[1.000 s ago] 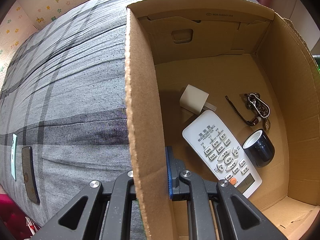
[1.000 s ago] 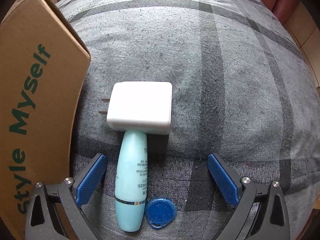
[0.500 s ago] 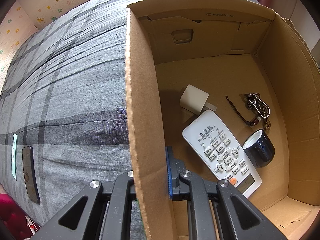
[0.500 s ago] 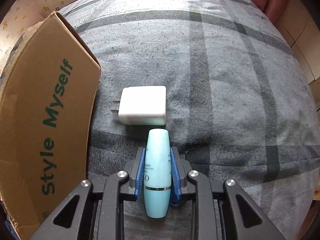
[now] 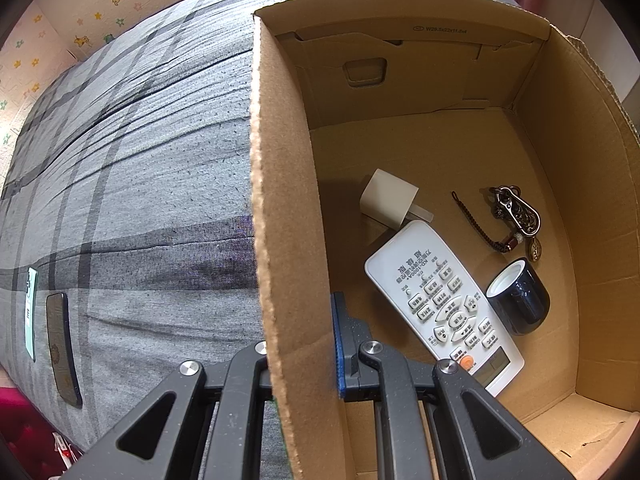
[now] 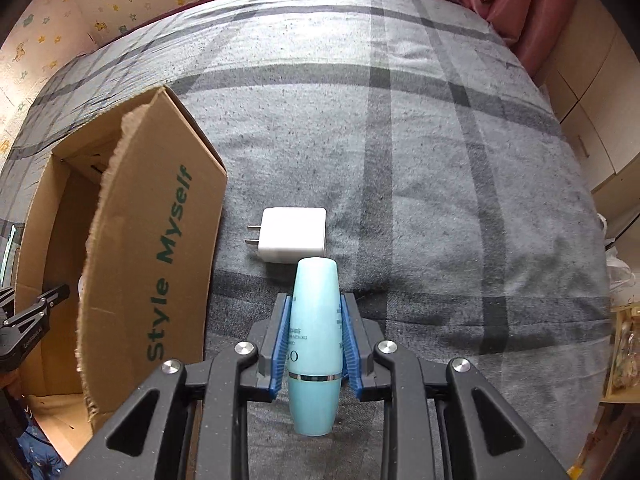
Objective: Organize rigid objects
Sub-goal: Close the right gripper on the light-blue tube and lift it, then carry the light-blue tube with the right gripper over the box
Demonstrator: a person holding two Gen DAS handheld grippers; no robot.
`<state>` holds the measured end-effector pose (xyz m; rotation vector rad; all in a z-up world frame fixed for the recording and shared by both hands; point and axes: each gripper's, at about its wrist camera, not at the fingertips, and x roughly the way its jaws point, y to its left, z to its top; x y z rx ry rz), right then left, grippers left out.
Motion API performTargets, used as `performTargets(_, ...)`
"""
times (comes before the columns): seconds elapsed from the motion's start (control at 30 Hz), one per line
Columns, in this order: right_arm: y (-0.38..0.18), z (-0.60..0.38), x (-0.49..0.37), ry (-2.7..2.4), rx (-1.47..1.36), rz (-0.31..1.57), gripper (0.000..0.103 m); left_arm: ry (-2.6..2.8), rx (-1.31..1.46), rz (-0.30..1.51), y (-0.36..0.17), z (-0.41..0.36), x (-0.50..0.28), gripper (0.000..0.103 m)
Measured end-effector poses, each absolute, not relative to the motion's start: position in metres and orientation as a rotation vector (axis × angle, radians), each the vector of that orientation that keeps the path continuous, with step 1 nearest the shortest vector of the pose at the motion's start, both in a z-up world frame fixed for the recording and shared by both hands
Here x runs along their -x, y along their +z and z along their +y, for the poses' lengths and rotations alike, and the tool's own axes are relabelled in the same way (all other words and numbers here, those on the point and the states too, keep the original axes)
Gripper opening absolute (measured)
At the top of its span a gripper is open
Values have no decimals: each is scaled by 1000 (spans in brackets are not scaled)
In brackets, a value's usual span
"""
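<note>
The right tool (image 6: 316,346), spread over the bed a second ago, now pinches the blue bottle (image 6: 315,344), lifted at frame bottom and ready for the box (image 6: 160,240), whose wall the left tool (image 5: 298,344) keeps clamped.

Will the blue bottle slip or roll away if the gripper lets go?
The light blue bottle looks smooth and tapered, so it could slip from the right gripper. Being round, it would probably roll on the grey blanket.
</note>
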<state>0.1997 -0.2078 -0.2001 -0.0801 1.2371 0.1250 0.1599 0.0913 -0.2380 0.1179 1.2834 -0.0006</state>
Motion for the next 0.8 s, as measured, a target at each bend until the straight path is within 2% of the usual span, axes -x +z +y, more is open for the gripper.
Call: performTargets(0.8, -120, -154, -181, 223, 154, 1166, 26, 0, -118, 1283, -236, 91, -160, 12)
